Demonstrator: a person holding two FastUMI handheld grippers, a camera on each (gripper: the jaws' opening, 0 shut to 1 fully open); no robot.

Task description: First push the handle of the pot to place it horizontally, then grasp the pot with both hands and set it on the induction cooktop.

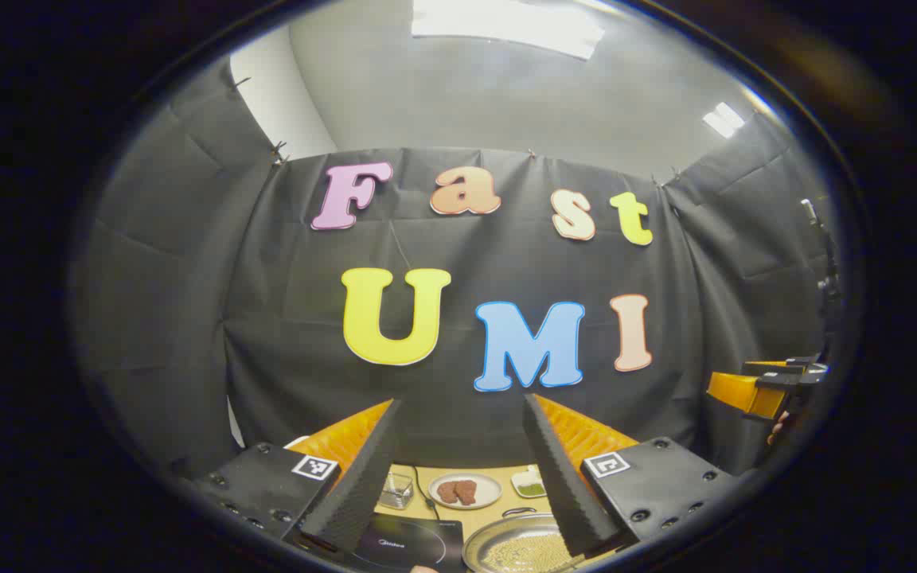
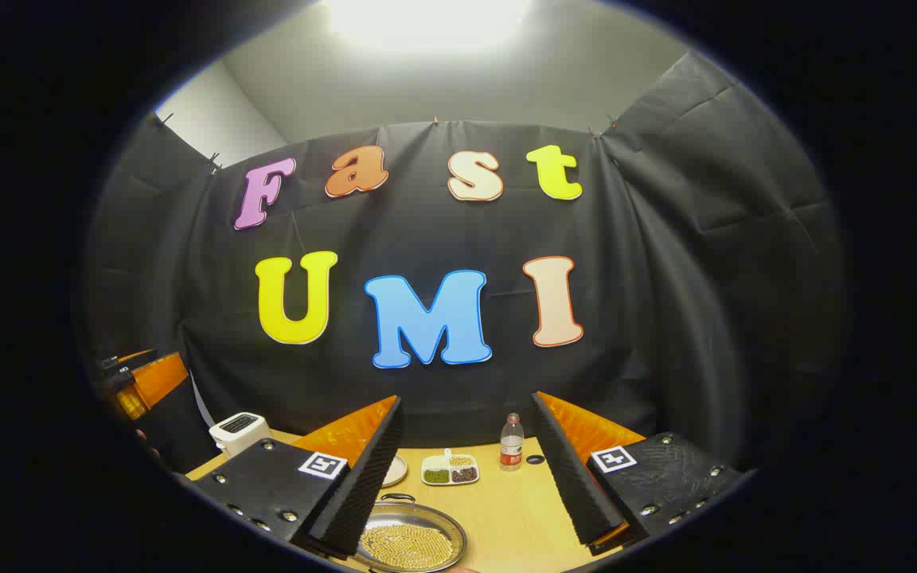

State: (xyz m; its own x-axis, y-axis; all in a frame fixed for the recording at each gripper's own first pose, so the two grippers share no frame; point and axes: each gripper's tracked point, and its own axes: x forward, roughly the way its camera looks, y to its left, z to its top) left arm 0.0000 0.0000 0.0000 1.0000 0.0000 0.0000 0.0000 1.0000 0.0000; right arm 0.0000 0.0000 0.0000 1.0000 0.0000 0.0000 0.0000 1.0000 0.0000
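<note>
Steel pot point(image 2: 411, 541) below left tongs point(image 1: 466, 469)

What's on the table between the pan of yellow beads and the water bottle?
In the right gripper view, only bare wooden table lies between the pot and the bottle; the divided dish sits just left of that stretch.

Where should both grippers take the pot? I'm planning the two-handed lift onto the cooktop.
Grip the pot by its rim, one gripper from each side. It is wide, shallow and filled with small yellow grains, so opposite holds keep it level. A small loop handle sits at its far edge. Both grippers are open above it.
</note>
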